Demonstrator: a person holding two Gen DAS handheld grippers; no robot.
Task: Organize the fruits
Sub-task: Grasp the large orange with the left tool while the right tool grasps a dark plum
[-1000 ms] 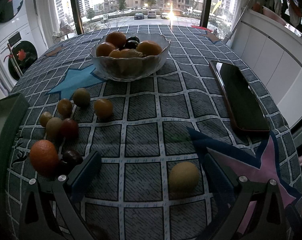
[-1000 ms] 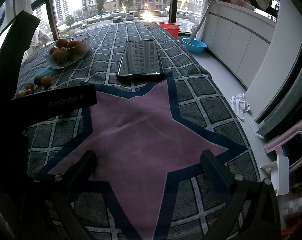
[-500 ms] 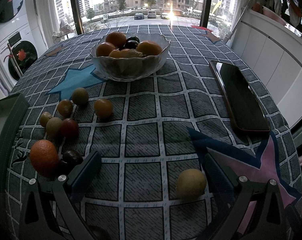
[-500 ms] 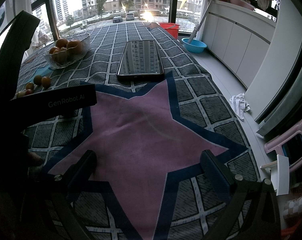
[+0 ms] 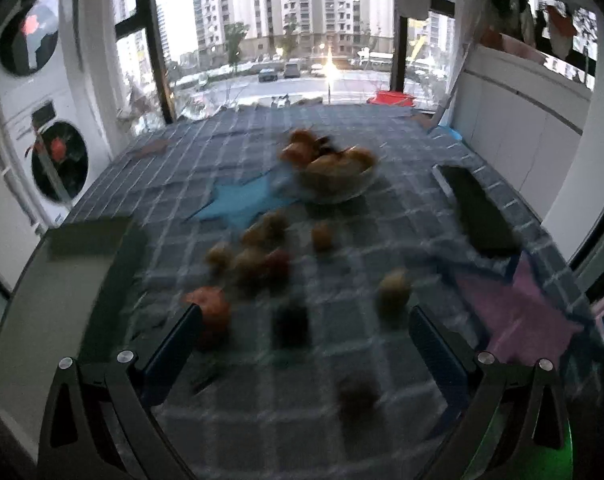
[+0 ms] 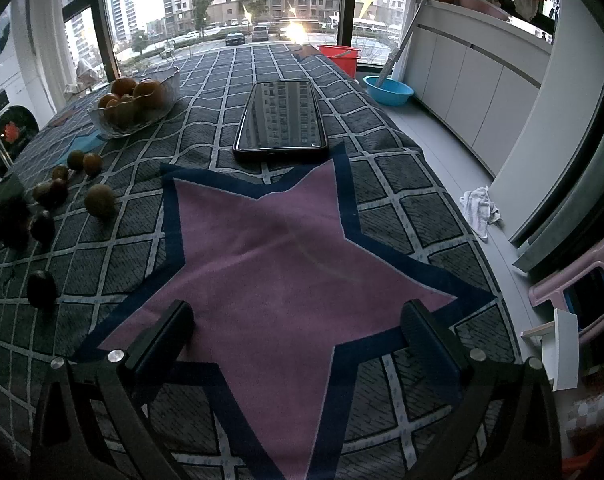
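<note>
Both the left tongs (image 5: 302, 344) and right tongs (image 6: 298, 332) hang released and empty — between picks, I'd say — next comes closing on a loose fruit (image 6: 100, 200) for the far-left glass bowl (image 6: 134, 116).

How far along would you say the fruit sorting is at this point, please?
Partly done: the glass bowl already holds several fruits. Nothing is in hand; the left gripper and right gripper are both open and empty. Left: the loose fruits scattered on the tablecloth beside the phone.

Tall windows (image 6: 230, 8) (low sun outside), white cabinets (image 6: 473, 80), grey floor (image 6: 441, 136)
</note>
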